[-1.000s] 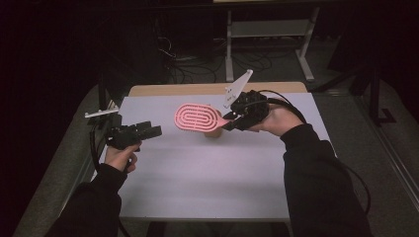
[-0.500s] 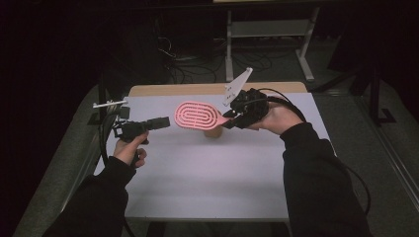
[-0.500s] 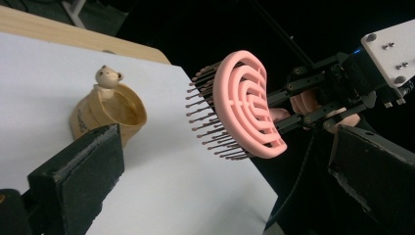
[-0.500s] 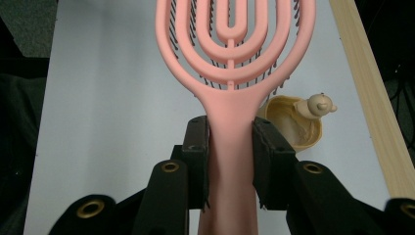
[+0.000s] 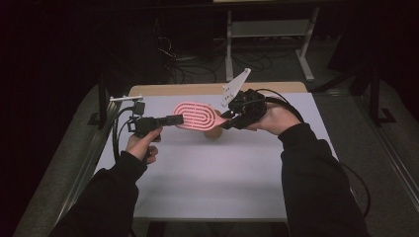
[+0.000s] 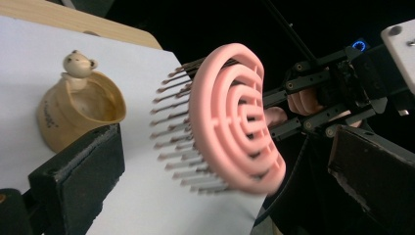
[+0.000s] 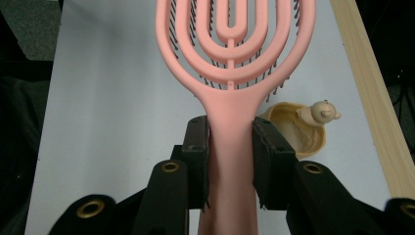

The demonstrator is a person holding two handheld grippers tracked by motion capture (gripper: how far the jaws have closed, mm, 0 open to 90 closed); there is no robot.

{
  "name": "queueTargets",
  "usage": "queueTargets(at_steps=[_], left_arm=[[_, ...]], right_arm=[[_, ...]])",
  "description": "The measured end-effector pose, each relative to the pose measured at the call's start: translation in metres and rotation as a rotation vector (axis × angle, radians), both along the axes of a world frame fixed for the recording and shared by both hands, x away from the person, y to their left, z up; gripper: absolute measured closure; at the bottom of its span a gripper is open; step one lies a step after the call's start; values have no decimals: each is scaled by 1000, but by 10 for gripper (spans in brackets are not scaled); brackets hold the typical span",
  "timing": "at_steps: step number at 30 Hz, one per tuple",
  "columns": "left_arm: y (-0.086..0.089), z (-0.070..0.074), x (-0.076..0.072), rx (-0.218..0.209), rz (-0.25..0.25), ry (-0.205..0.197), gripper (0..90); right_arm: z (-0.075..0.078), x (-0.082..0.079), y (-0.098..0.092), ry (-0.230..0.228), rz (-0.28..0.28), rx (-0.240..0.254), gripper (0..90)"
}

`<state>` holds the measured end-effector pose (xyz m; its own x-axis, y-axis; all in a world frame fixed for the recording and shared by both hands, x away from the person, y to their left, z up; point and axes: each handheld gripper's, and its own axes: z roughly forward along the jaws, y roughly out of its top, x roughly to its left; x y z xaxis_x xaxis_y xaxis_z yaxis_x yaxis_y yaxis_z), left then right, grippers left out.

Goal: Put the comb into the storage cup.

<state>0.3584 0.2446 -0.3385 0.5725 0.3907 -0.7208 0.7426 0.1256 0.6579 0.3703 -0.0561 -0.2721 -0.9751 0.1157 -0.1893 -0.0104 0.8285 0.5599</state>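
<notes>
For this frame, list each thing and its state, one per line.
Brush: held off the table by its handle, bristles down.
Right gripper: shut on the brush handle.
Left gripper: open, jaws either side of the brush head.
Cup: upright on the table, empty, bear figure on its rim.

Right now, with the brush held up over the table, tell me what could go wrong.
1. The left tool is open at the pink hairbrush's head; closing there may catch the bristles.
2. The right tool holds only the handle, so a push could twist it loose.
3. The small bear cup sits underneath; a dropped brush might hit it.
</notes>
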Motion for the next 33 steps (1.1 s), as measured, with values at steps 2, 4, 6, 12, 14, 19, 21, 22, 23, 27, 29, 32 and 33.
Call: queueTargets(at_steps=[2,4,6,12,14,19,21,22,23,27,29,32,33], left_arm=[[-5,-1,2,-15,-14,3,6],[-7,-1,2,-37,-18,0,40],[-9,-1,1,-42,-25,-4,76],[-14,-1,1,-34,-28,2,170],[-15,-2,3,-25,-20,12,203],[-18,-2,4,-16,4,23,287],[-19,-1,5,-4,3,28,335],[-18,0,5,2,6,27,359],[-18,0,5,2,6,27,390],[-17,5,8,-17,-7,23,456],[-16,7,10,-41,-37,20,510],[-16,10,11,-75,-51,5,591],[-18,11,11,-79,-56,2,601]], right_arm=[[0,0,2,2,2,1,685],[-1,-1,2,2,5,7,686],[0,-1,2,5,9,17,685],[1,-2,4,2,17,28,685],[0,-2,4,0,15,26,685],[-2,-1,7,2,17,26,685],[-2,0,7,10,17,33,685],[-2,0,7,8,16,33,685],[-2,0,7,8,16,33,685],[-5,1,7,0,-3,53,685],[-7,2,7,0,-8,43,686],[-12,1,10,5,-15,31,688],[-13,1,11,-2,-18,28,689]])
